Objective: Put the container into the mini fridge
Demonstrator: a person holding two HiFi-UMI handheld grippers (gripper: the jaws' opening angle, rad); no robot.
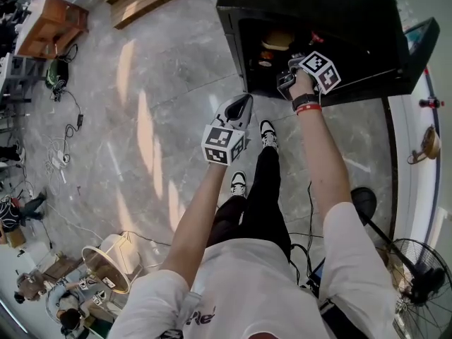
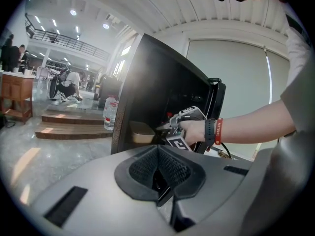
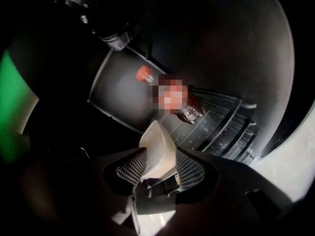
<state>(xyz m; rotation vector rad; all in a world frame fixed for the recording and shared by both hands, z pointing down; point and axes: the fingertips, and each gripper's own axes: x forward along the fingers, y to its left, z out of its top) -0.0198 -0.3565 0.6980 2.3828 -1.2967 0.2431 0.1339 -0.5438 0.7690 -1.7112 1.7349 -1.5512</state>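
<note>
Two grippers show: the right gripper (image 3: 158,170) is clamped on the pale container (image 3: 157,149), holding it inside the mini fridge (image 1: 318,6) near a red-capped bottle (image 3: 146,76). The left gripper (image 2: 158,176), jaws together and empty, hangs outside the fridge's opening.

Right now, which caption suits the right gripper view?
Right gripper grips white container inside mini fridge, red-capped bottle ahead.

The pale container (image 3: 158,154) tilts inside the open black mini fridge (image 1: 318,6).
</note>
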